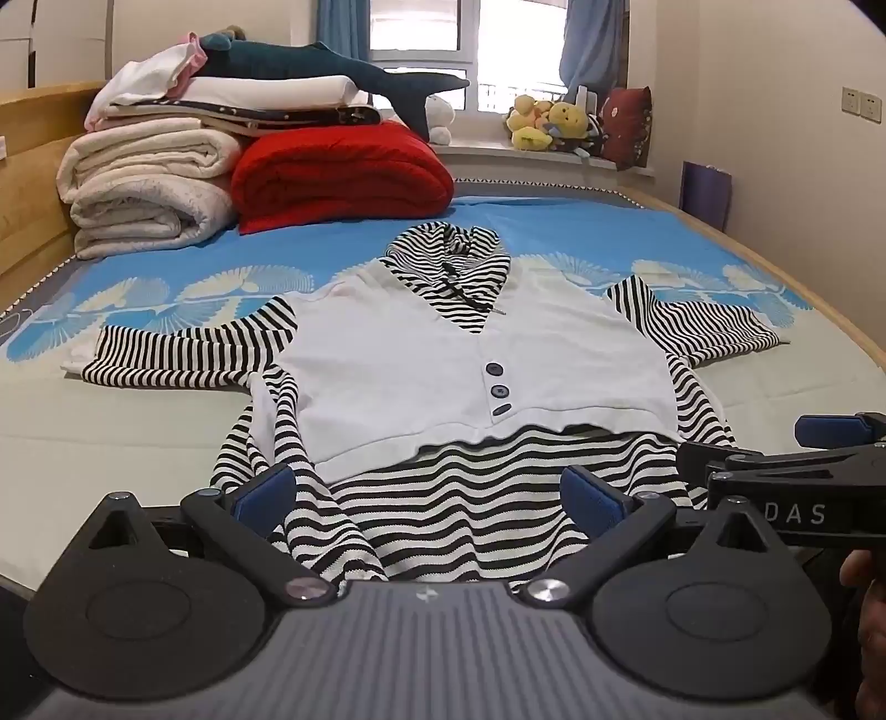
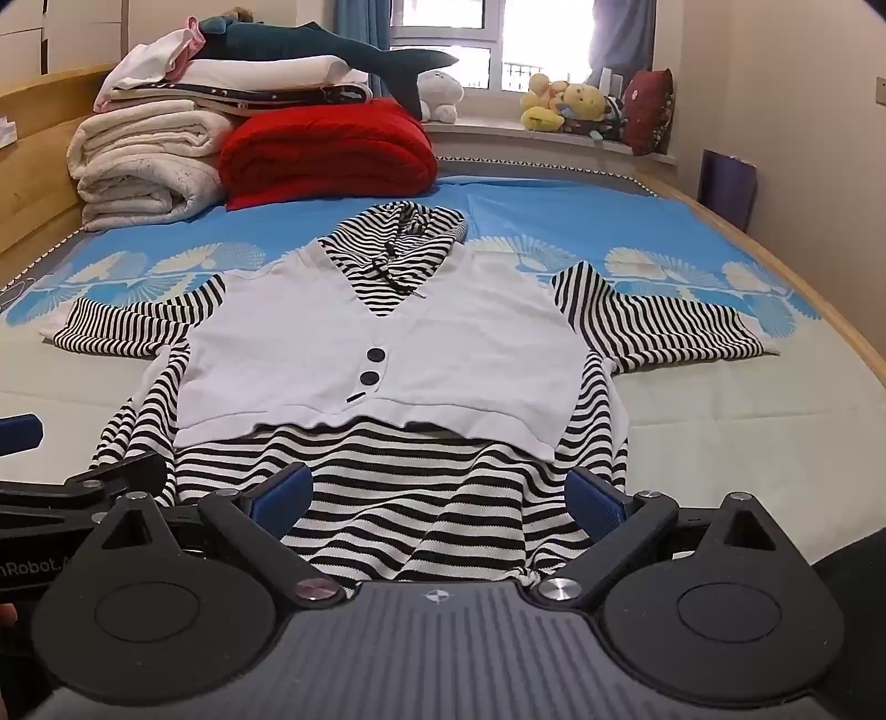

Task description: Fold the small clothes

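folded white quilts [image 1: 149,177] and red blanket [image 1: 338,177] well beyond black-and-white striped hooded top with white buttoned vest panel [image 1: 459,365], spread flat, sleeves out; left gripper [image 1: 432,498] and right gripper [image 2: 443,498] spread wide over hem.

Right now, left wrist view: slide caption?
Open left hand-held gripper over striped hooded top spread flat on bed, unfolded.

A bed [image 1: 166,421] with a blue patterned sheet fills a cream-walled bedroom. Beyond the bed, a bright window [image 1: 465,33] with blue curtains [image 1: 587,44]. Along the bed's left side, a wooden headboard [image 1: 33,155]; beside it, folded quilts [image 1: 149,183].
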`<state>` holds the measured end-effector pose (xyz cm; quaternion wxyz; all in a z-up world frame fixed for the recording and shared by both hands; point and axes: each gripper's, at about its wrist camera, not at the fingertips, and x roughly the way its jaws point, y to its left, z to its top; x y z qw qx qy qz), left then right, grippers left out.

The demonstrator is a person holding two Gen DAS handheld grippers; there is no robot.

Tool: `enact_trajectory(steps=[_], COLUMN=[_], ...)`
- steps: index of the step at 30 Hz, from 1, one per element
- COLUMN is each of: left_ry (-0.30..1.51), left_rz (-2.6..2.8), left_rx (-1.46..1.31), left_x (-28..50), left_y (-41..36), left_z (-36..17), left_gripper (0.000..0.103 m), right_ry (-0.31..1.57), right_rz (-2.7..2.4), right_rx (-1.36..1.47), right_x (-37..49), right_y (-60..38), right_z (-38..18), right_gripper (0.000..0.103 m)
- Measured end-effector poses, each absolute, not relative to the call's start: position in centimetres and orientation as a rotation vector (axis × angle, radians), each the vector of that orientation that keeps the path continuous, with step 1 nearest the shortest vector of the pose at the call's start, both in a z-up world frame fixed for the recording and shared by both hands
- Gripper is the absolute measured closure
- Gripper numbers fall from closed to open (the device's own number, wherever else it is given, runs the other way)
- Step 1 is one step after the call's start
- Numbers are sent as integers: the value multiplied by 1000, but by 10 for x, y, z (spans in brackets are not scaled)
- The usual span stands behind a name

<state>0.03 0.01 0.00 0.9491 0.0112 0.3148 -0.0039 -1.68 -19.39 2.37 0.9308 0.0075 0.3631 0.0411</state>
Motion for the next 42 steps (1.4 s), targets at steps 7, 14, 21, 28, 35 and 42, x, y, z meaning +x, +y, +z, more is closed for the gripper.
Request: enact_trajectory(steps=[7,14,21,28,35,42], left_ry=[638,642,640,639,638,639], left_rz=[-5,-7,-7,-7,-9,22], left_rx=[27,27,26,25,33,52], left_x=[1,1,0,0,-1,11], left_y=[-1,0,0,0,-1,6], left_z=[-2,-2,-2,-2,-7,-2], left_gripper=[1,1,1,1,1,1], right_ry=[745,746,746,746,745,735], right_rz=[83,83,83,83,91,76], right_rx=[18,18,19,19,32,108], right_x=[-16,-16,-15,-15,-15,-14], right_y=[-195,-195,-195,-195,-197,-206], right_z=[23,23,23,22,21,23], right_gripper=[6,6,6,6,10,21])
